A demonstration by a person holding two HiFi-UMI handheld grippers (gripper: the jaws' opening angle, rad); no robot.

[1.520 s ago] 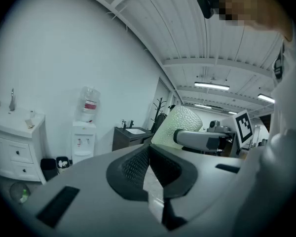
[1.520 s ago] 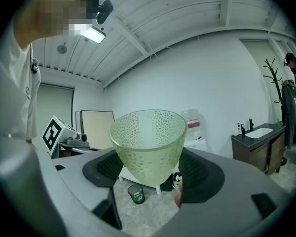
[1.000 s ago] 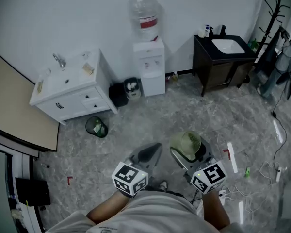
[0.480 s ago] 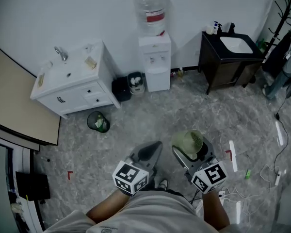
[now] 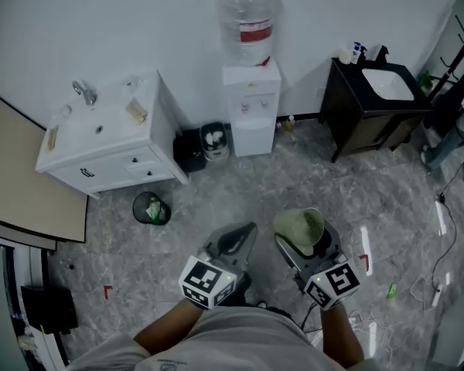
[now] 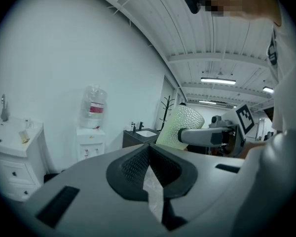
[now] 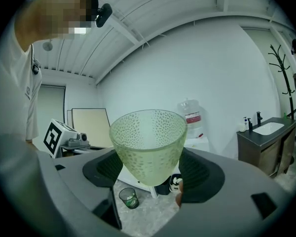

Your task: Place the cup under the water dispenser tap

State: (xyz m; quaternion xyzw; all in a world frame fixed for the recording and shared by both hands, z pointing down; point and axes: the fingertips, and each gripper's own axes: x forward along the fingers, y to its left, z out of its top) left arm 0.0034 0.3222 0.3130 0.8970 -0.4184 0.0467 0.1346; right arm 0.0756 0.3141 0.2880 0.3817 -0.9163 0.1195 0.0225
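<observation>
Grey marble floor (image 5: 216, 195), white far wall: the water dispenser (image 5: 251, 110) looms nearer than a second ago, so the approach is under way. The right gripper (image 5: 303, 242) grasps the green cup (image 5: 299, 224), well short of it. The left gripper (image 5: 246, 234) is clenched and empty.

water dispenser (image 5: 250, 110) against wall (image 5: 139, 22) | sink cabinet (image 5: 100, 141) to its left | second sink cabinet (image 5: 379, 110) to its right
</observation>
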